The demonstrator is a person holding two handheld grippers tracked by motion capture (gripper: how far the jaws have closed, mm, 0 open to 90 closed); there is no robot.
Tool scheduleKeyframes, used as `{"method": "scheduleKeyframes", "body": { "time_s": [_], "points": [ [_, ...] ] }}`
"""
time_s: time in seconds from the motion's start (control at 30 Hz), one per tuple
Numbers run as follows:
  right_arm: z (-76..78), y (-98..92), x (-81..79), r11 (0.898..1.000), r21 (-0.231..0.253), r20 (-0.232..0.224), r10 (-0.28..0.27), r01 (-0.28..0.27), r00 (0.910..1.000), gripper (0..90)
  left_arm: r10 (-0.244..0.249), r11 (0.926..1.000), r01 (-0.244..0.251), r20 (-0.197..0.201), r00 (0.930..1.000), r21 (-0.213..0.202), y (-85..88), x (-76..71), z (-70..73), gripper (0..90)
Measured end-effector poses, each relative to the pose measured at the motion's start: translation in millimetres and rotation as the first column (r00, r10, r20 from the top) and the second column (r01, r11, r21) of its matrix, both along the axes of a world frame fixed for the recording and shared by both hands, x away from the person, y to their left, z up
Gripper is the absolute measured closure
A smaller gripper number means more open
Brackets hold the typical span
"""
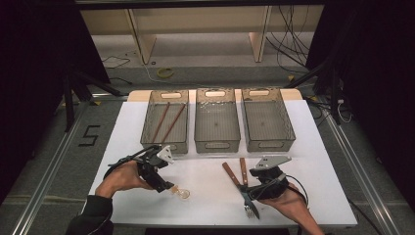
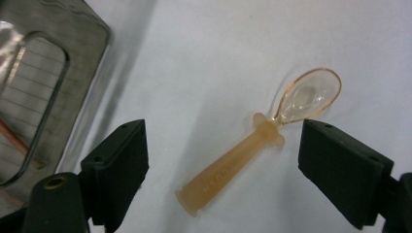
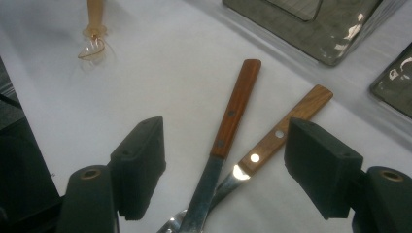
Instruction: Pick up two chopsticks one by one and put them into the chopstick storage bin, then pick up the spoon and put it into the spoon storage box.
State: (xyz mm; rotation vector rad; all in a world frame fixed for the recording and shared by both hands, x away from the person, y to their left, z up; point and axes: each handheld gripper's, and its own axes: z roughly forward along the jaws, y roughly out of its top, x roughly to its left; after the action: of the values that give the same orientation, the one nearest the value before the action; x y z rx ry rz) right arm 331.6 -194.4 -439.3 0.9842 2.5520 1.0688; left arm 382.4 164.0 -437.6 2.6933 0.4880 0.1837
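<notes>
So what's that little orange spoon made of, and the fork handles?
The spoon looks like plastic or silicone: a see-through amber bowl and a cloudy matte handle. The two utensil handles look like reddish-brown wood with visible grain, riveted to shiny metal.

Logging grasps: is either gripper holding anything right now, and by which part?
Nothing held. Left gripper is open around the spoon; right gripper is open over two wooden-handled utensils.

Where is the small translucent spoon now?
The spoon lies on the white table between the open left gripper jaws, in front of the left basket.
</notes>
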Motion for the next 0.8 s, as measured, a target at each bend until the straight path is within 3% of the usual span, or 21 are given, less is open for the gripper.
{"method": "scheduleKeyframes", "body": {
  "time_s": [0.27,0.43,0.8],
  "points": [
    [-0.5,-2.6,-2.3,1.0,-0.001,-0.001,-0.007,0.007,1.0,31.9,-0.029,0.9966,0.031,-0.029,0.9992,0.076,-0.9,-0.7,-10.2,18.5],
    [-0.9,-3.5,-2.3,1.0,-0.002,-0.002,-0.008,0.008,1.0,31.9,-0.074,0.9895,0.078,-0.039,0.9965,0.121,-2.3,-2.2,-11.7,19.8],
    [0.5,-1.1,-5.1,1.0,-0.013,0.004,-0.004,0.004,1.0,32.2,-0.087,0.9835,0.093,-0.046,0.9951,0.155,-3.7,-4.6,-18.1,24.3]
  ]
}}
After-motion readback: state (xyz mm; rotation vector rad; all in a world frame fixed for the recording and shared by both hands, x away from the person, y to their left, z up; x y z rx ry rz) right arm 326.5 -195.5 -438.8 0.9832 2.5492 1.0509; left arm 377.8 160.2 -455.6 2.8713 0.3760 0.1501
